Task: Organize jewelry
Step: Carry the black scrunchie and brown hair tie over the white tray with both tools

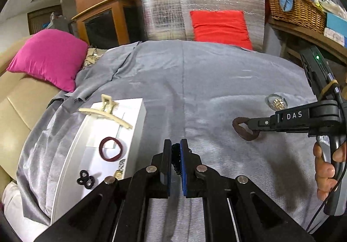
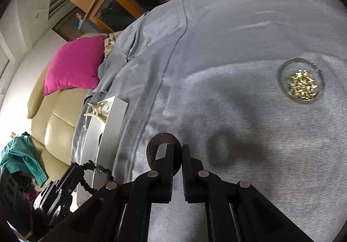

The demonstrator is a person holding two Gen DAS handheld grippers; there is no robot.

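left wrist: maroon hair tie in tray | right wrist: hidden

Black beaded band mostly hidden between fingers.

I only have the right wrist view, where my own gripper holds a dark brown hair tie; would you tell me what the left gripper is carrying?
Observer: The left gripper is shut on a black spiral hair tie.
Operator: Thank you. My view hides most of the inside of the white tray; what lies there?
Observer: A maroon hair tie lies flat in the white tray, below the cream claw clip.
Operator: Anything else in it?
Observer: Yes, a cluster of small black bands sits at its near end.
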